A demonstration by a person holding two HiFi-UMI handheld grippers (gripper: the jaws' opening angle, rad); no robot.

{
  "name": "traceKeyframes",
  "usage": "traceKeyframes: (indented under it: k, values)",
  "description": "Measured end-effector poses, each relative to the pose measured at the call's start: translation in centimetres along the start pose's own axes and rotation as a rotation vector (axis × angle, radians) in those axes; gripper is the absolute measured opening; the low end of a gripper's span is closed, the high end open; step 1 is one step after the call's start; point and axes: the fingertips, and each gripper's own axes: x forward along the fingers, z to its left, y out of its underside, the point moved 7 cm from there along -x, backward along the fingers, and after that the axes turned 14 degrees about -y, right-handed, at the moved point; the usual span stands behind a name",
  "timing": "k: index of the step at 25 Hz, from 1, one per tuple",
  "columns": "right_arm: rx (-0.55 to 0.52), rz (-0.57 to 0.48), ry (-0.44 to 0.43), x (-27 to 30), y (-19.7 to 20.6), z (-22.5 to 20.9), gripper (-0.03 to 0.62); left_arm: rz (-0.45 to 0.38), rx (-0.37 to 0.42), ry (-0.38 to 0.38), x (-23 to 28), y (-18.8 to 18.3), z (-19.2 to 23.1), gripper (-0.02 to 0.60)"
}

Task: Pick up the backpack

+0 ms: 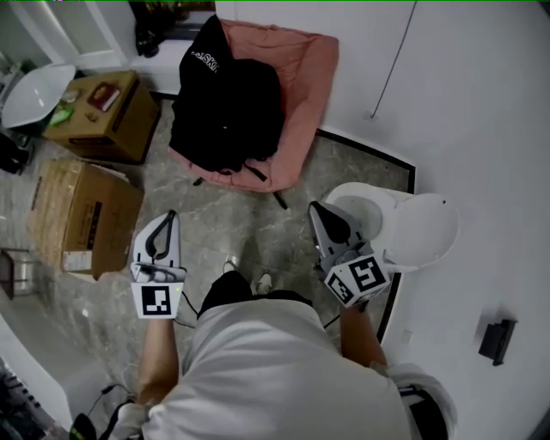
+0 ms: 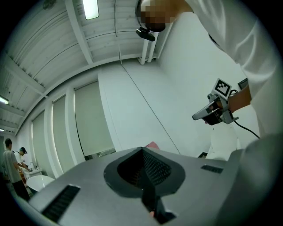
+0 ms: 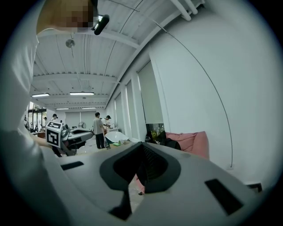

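Plainly, we held the left tool (image 1: 169, 216) and right tool (image 1: 315, 207) shut and empty, well short of the backpack (image 1: 228, 107) on the pink chair (image 1: 307, 77) at twelve o'clock, where limp fabric could slip.

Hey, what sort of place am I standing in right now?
Likely a workshop or lab hall, not a home: cardboard boxes on the stone floor, a bare beamed ceiling with a strip light, and several people standing farther off.

left hand-held gripper (image 1: 172, 216): level, jaws seemingly together | right hand-held gripper (image 1: 314, 208): jaws together (empty)
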Motion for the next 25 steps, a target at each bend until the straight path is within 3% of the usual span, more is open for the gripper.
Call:
traceKeyframes:
  k: [5, 10, 16, 19, 25]
  values:
    - [0.013, 0.01, -0.003, 1.7, 0.3, -1.4, 0.021, -0.007, 0.019, 0.016, 2.5, 0.7, 0.6, 0.015]
    - [0.007, 0.022, 0.015, 5.9, -0.4, -3.6, 0.021, -0.004, -0.029, 0.03, 7.0, 2.7, 2.0, 0.015]
    - [-0.033, 0.06, 0.007, 13.1, -3.3, -5.6, 0.021, -0.032, -0.044, 0.064, 15.0, 3.8, 6.1, 0.015]
    - [-0.032, 0.065, 0.026, 17.0, -4.4, -6.1, 0.021, -0.048, -0.093, 0.077, 18.7, 4.3, 8.4, 0.017]
    - [-0.033, 0.091, 0.043, 22.7, -5.9, -7.0, 0.021, -0.064, -0.119, 0.131, 23.4, 6.0, 11.7, 0.017]
